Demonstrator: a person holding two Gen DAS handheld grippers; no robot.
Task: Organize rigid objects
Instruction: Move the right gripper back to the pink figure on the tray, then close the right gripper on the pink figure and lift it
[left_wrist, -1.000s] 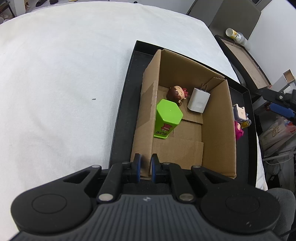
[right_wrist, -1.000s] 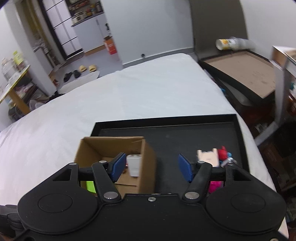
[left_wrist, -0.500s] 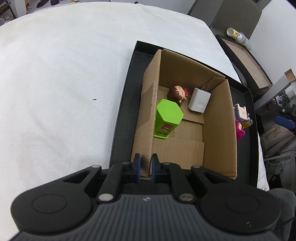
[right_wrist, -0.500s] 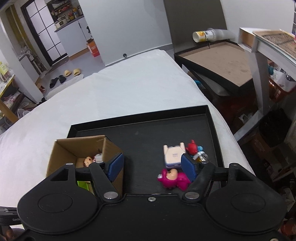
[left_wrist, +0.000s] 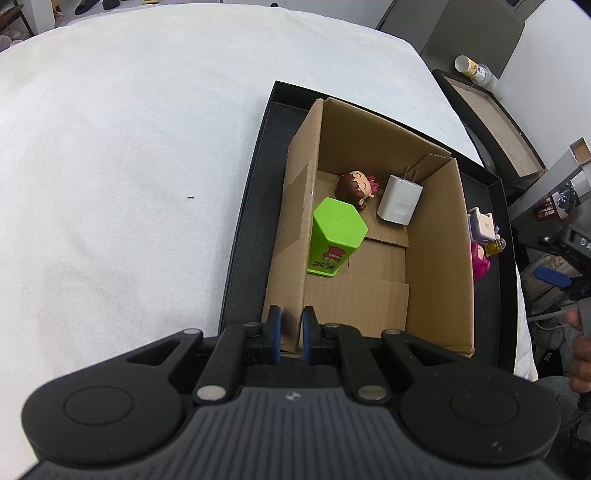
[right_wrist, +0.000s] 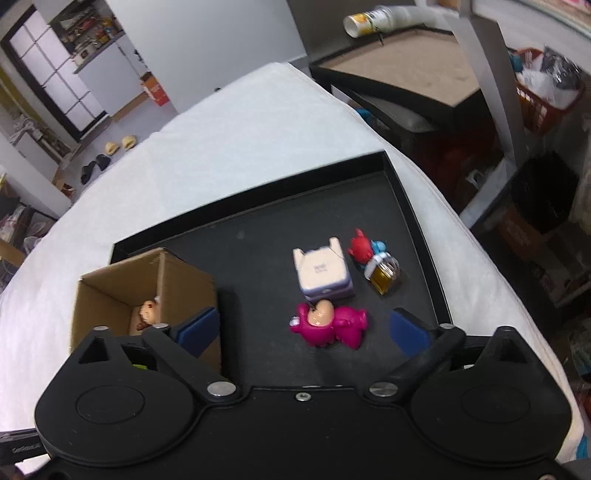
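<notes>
My left fingers (left_wrist: 290, 334) pinch the cardboard box (left_wrist: 436, 236) wall steady; my right fingers (right_wrist: 301, 328), opening and empty, should straddle the pink figure (right_wrist: 328, 325) squarely.

1. The pink figure (left_wrist: 480, 258) is half hidden behind the cardboard box (left_wrist: 439, 258) wall in the left wrist view.
2. The green container (right_wrist: 142, 366) is almost wholly covered by the right gripper (right_wrist: 303, 328) body.
3. The print on the green container is too small to be read.

A cardboard box (left_wrist: 436, 236) sits at the left of a tray (right_wrist: 413, 221) on a bed (left_wrist: 129, 166), holding a doll (left_wrist: 355, 186), charger (left_wrist: 399, 201) and canister (left_wrist: 334, 236), with small toys (right_wrist: 328, 288) clustered at the tray's right.
</notes>
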